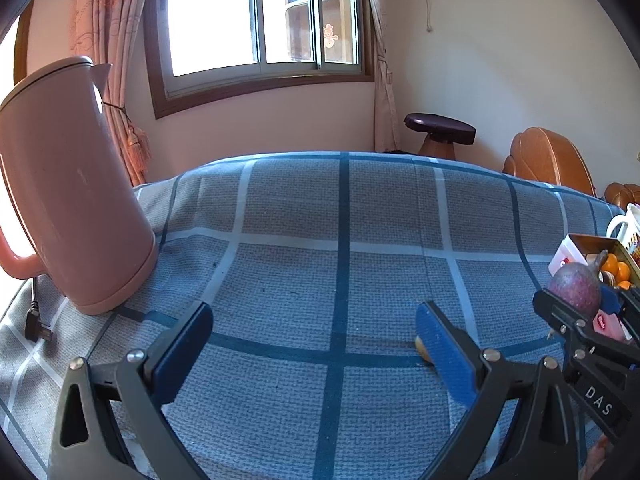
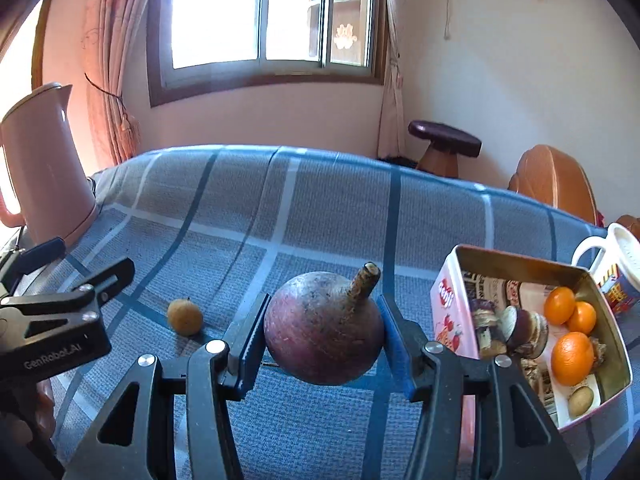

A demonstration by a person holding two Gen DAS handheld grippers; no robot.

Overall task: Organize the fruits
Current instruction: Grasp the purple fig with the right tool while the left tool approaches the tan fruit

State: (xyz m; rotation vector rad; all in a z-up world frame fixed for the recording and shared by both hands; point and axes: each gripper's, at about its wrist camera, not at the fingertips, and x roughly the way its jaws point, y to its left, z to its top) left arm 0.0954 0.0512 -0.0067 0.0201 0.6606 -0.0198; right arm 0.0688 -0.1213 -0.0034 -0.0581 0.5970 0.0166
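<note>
A round purple fruit (image 2: 324, 328) with a stubby stem sits between the blue pads of my right gripper (image 2: 323, 304), which press on both its sides low over the checked blue cloth (image 2: 320, 208). The left wrist view shows the same fruit (image 1: 576, 288) at the far right. A small yellow-brown fruit (image 2: 185, 316) lies on the cloth to the left. In the left wrist view this small fruit (image 1: 421, 346) peeks from behind one finger. My left gripper (image 1: 314, 314) stands open and holds nothing. A pink tin (image 2: 520, 258) at the right holds three oranges (image 2: 572, 358) and a small brown fruit (image 2: 581, 401).
A pink kettle (image 1: 76, 200) stands at the left on the cloth, its plug (image 1: 38, 328) lying beside it. A white mug (image 2: 624, 264) sits behind the tin. Beyond the table's far edge are a dark stool (image 2: 444, 144) and a wooden chair (image 2: 556, 184).
</note>
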